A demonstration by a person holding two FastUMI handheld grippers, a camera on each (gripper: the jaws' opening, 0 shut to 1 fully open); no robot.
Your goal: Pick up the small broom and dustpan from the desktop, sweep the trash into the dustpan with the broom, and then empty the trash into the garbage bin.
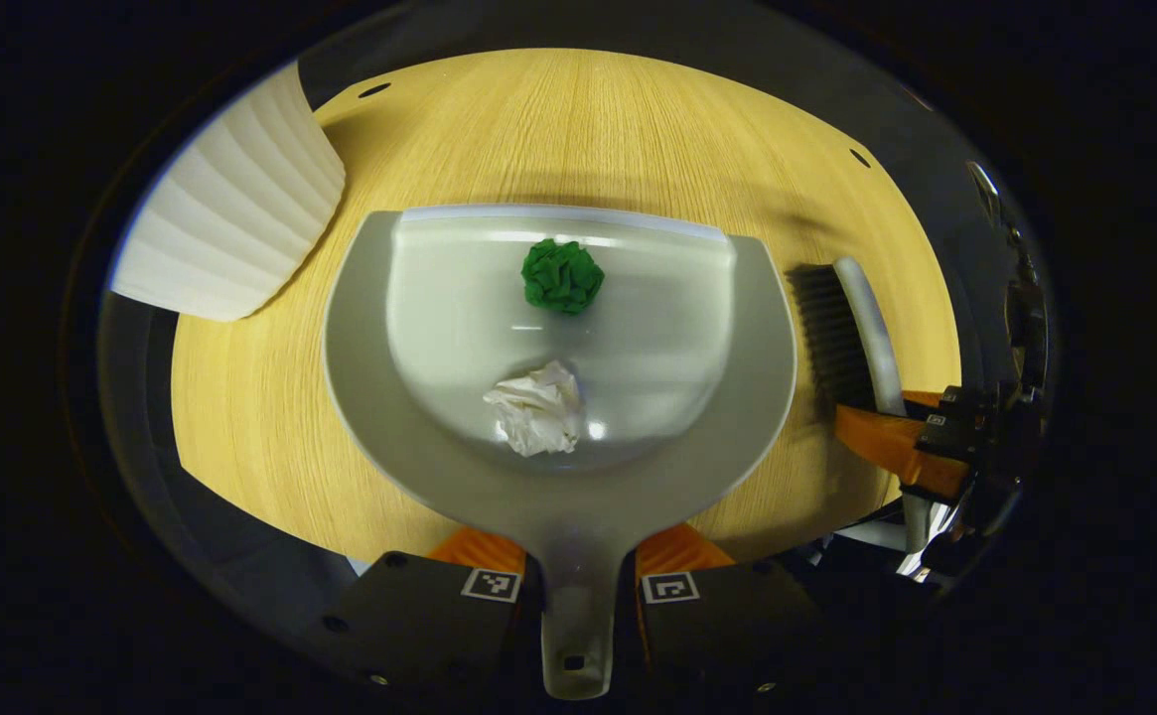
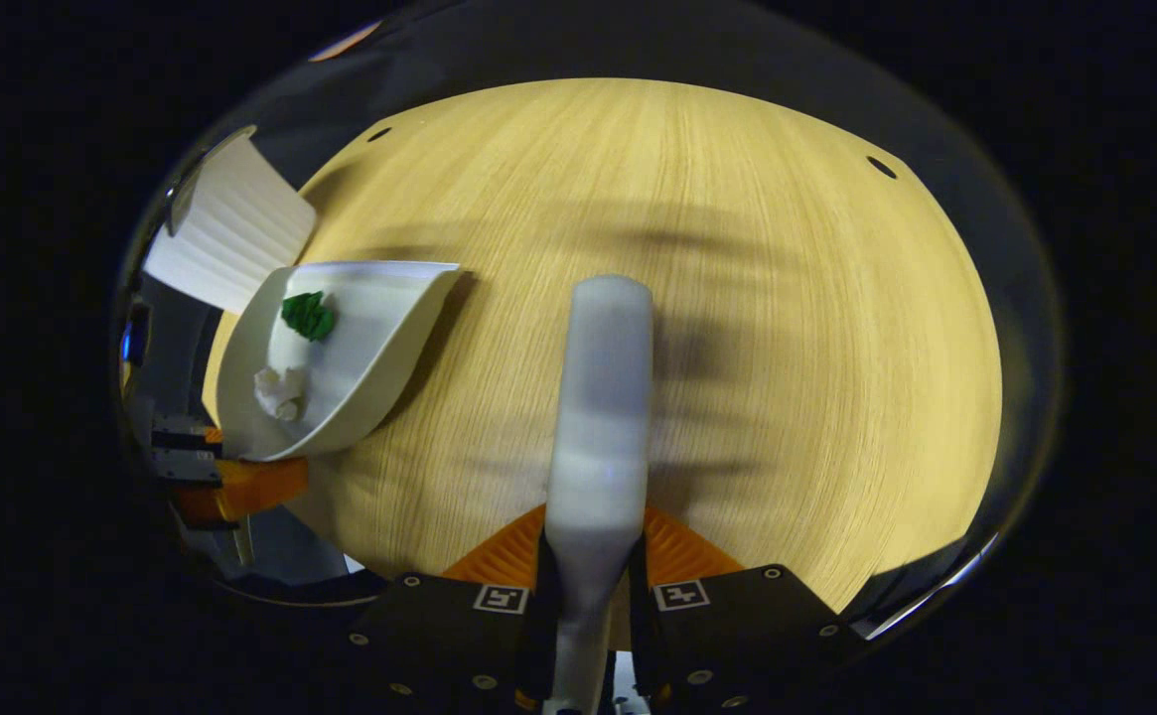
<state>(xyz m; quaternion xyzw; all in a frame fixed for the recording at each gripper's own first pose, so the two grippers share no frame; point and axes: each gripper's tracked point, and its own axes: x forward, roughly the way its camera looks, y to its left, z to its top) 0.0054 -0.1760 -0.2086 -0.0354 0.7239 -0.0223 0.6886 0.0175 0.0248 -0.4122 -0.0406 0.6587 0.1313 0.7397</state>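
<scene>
A grey dustpan (image 1: 459, 447) is held out over the wooden desktop, its handle clamped in my left gripper (image 1: 578, 576). Inside the pan lie a green crumpled ball (image 1: 562, 276) and a white crumpled paper wad (image 1: 538, 409). Off to the right, the small broom (image 1: 851, 333) with dark bristles is held by the other gripper. In the right gripper view, my right gripper (image 2: 588, 586) is shut on the broom's pale handle (image 2: 598, 407), which points forward over the desk. The dustpan (image 2: 369, 367) shows at the left, tilted, with the green ball (image 2: 308, 315) and white wad (image 2: 280, 389) in it.
A white ribbed garbage bin (image 1: 230, 218) stands at the desk's far left corner, just beyond the dustpan's left rim; it shows as the bin (image 2: 230, 233) in the right gripper view. The round wooden desktop (image 2: 787, 328) stretches wide to the right.
</scene>
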